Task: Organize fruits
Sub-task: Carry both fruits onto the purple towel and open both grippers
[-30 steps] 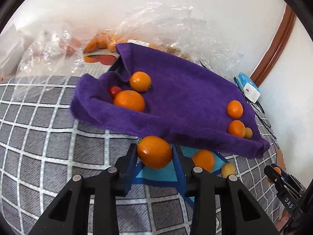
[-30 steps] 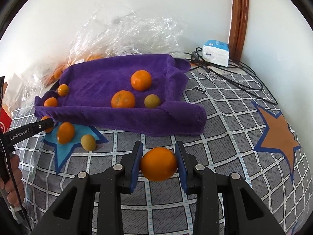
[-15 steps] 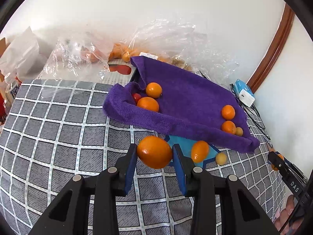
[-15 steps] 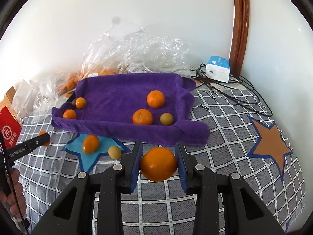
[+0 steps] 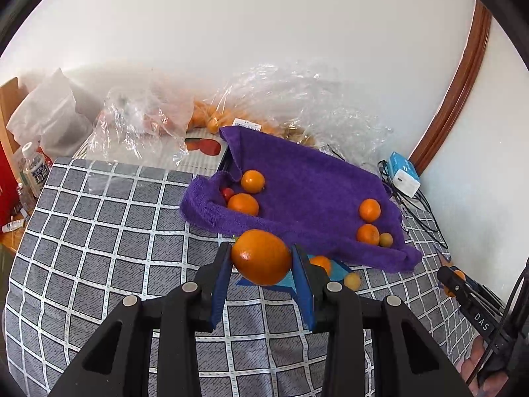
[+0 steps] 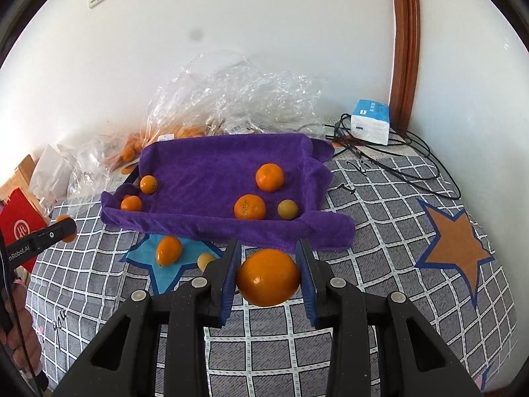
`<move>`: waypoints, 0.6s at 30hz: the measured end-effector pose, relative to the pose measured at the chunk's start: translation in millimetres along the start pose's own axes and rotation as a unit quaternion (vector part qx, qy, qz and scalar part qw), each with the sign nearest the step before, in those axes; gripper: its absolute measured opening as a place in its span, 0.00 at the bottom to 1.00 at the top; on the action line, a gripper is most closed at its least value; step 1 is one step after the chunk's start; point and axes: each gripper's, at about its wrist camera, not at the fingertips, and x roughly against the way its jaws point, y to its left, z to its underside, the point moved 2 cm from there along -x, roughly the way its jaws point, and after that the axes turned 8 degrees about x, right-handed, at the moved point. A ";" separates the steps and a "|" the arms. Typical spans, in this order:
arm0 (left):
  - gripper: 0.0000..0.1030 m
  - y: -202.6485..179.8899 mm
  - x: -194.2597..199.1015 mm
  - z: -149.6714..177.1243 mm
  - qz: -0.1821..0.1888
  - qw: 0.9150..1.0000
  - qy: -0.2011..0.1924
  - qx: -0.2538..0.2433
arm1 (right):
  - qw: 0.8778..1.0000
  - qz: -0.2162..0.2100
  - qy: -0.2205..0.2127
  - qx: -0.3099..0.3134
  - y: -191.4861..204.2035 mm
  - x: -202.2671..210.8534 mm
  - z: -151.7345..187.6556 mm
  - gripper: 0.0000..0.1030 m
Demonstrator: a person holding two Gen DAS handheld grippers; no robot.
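Above the checked grey cloth, just short of the purple towel, I hold one orange in each pair of tongs. My left tongs are clamped on the left orange, the blue pads pressing its two sides; my right tongs are clamped the same way on the right orange. Both fruits sit between the fingertips, clear of the cloth below.

As I judge it, the step in hand is to carry these two over the towel's rolled near edge and set them down with the fruit already lying there. To do it well I should keep the squeeze steady, since a round skin can slip out forward from flat pads, and bring each orange low before letting go, so it does not roll. The towel looks soft and sags in the middle, which should help a fruit stay put. I would aim for bare purple, not onto the mandarins near the right end or the pair tucked in the left fold.

Two more fruits still lie outside the towel on the blue star: a small oval orange and a pale yellow fruit. Both rest between my two tongs, just beside the towel's front edge, so they look like the next ones to collect.
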 end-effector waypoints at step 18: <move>0.33 -11.8 -15.6 -48.5 -0.001 1.000 -0.026 0.005 | 1.000 -0.006 -0.012 0.023 -0.4 -21.8 -45.8 0.33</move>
